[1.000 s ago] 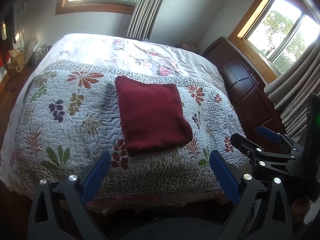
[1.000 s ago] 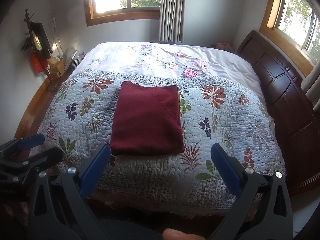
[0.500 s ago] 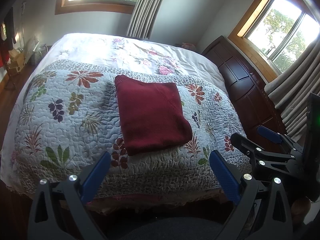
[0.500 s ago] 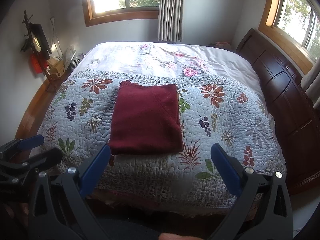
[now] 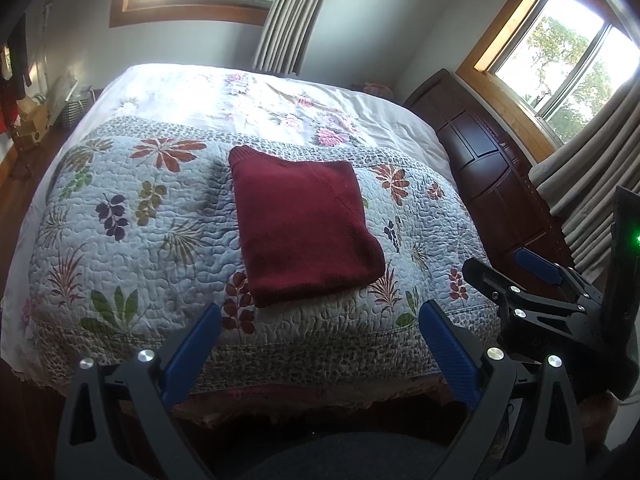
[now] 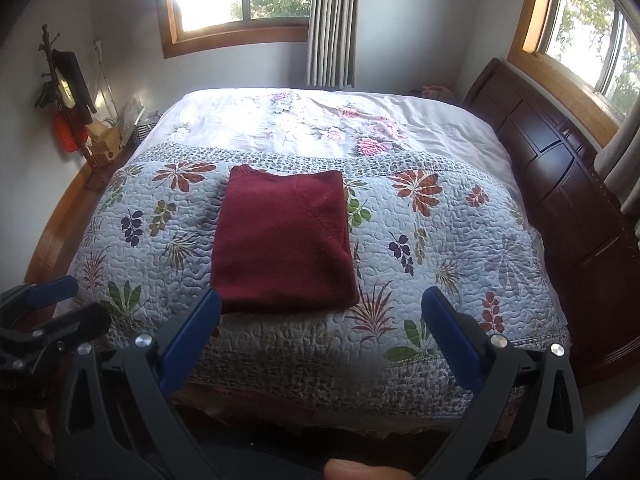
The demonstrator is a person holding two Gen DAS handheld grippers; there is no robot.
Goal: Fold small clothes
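Since a second ago nothing on the bed (image 6: 460, 240) has shifted; both views have only drifted slightly, and the folded red garment (image 6: 282, 240) lies in the same place on the floral quilt (image 5: 132, 240), toward its near edge. The left gripper (image 5: 320, 336) and right gripper (image 6: 322, 332) both hang wide, empty, short of the quilt's edge. Only the right view shows a fingertip (image 6: 360, 470) at the bottom edge, and clutter by the wall left of the bed. The garment's layers are hard to make out.
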